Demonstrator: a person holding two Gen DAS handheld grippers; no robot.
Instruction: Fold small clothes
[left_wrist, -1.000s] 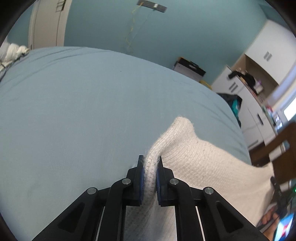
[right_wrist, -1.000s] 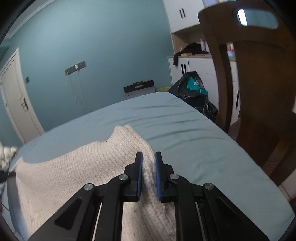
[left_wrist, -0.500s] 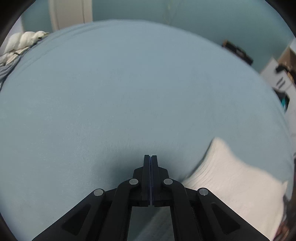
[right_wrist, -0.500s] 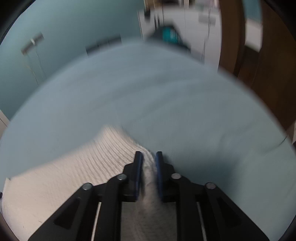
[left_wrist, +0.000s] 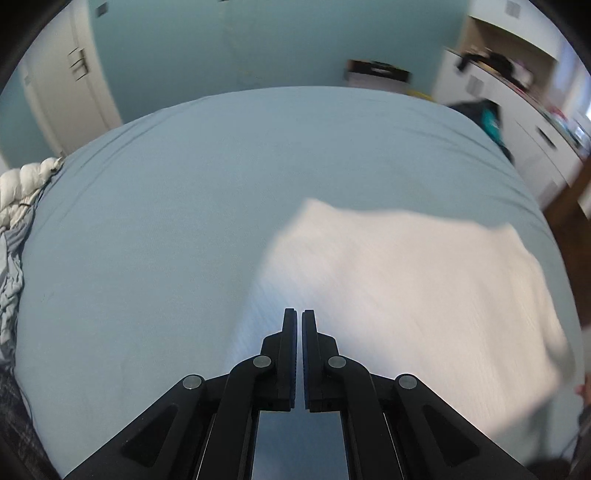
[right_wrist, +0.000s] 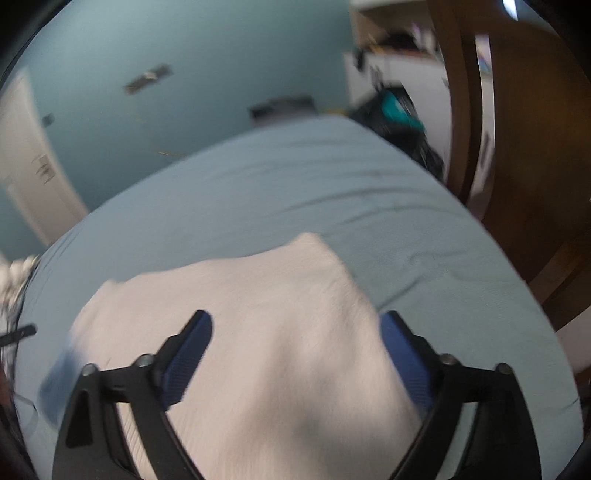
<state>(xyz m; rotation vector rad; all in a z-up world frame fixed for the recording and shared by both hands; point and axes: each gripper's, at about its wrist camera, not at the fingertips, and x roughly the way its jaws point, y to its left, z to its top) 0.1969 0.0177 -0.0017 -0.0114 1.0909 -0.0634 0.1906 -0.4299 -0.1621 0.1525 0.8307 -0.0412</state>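
Left gripper (left_wrist: 299, 314): black plastic linkage arms are seen, joined by round silver screws.
Left pads (left_wrist: 293, 354): blue textured faces are shown on the inner sides.
Right gripper (right_wrist: 295, 317): the same black frame and silver screws are seen.
Right pads (right_wrist: 186, 363): blue, finely ribbed.

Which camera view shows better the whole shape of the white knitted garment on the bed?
The left wrist view. There the white knitted garment lies flat on the blue sheet, far edge and both far corners visible. In the right wrist view the garment is closer, blurred, and partly hidden behind the fingers of the open right tool.
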